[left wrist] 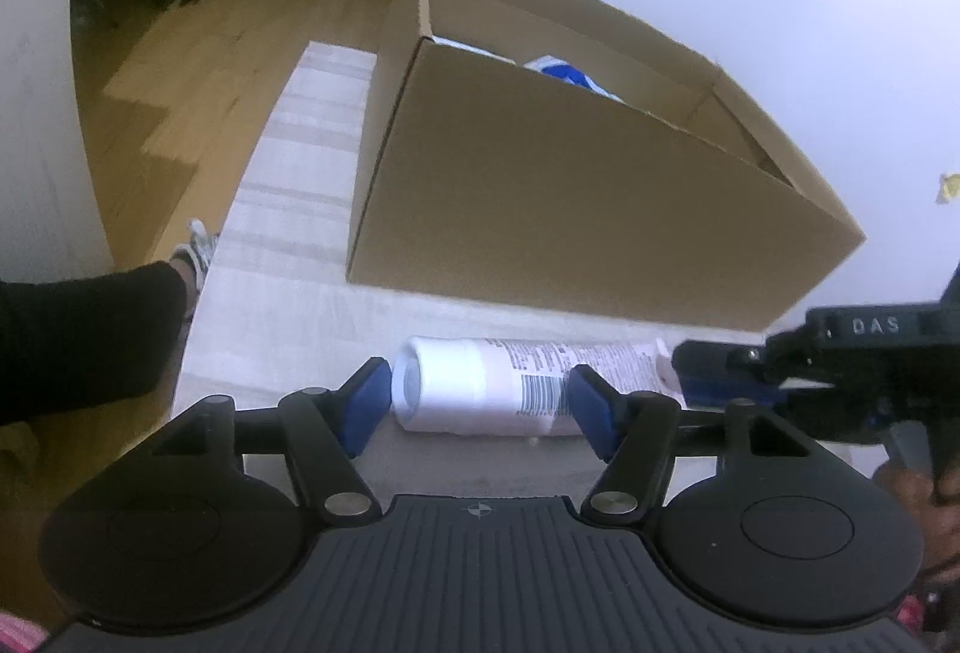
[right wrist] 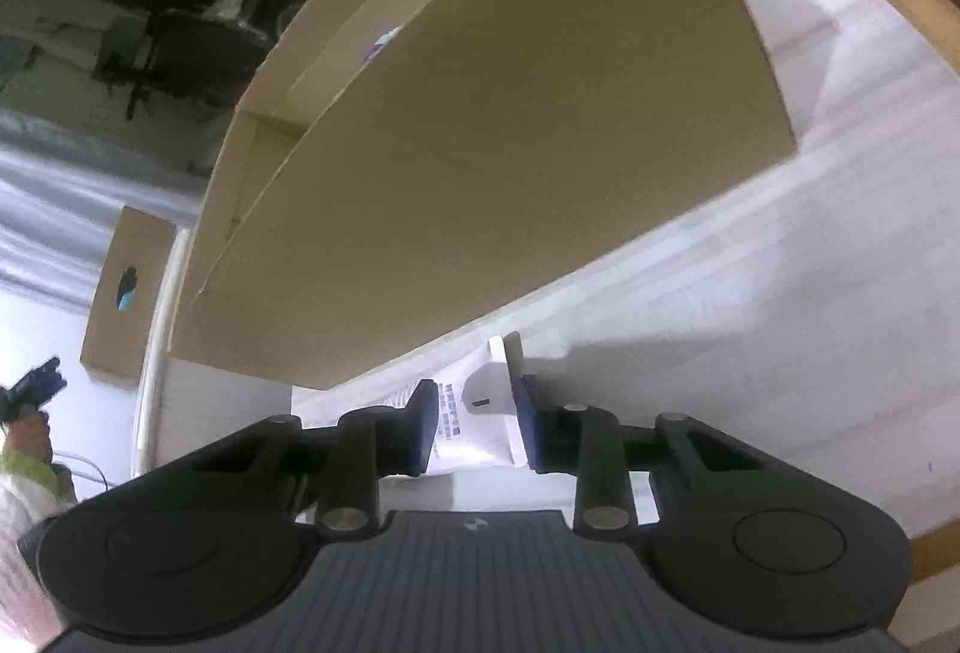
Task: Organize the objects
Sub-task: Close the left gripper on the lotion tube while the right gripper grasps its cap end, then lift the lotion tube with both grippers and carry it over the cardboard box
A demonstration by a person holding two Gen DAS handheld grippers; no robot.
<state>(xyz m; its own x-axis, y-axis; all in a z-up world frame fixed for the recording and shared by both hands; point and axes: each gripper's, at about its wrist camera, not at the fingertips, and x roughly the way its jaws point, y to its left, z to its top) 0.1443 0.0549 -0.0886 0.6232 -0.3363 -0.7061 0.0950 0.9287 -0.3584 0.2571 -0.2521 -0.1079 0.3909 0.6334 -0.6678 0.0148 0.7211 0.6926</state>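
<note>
Cardboard dominates both views: an open-topped brown box point(left wrist: 576, 185), matte and flat-walled, stands on the desk point(left wrist: 288, 209) just beyond both grippers, with something blue and white showing over its rim. The desk wears a pale cloth with faint woven stripes. Between box and grippers lies a white plastic tube point(left wrist: 480, 383) on its side, round and smooth at the capped end, flattening toward a crimped tail, its label printed with fine text and a barcode.

The left gripper point(left wrist: 477, 401) has its blue pads spread either side of the tube's capped end; the left pad stands just clear of the cap, the right one sits against the label, so the tube is not clamped. The right gripper point(right wrist: 474, 428) sits at the flat tail end, its blue pads closed in on the thin crimped part point(right wrist: 480, 401), and appears to pinch it. Black ridged housings and rounded hinge discs fill the foreground of each view.
</note>
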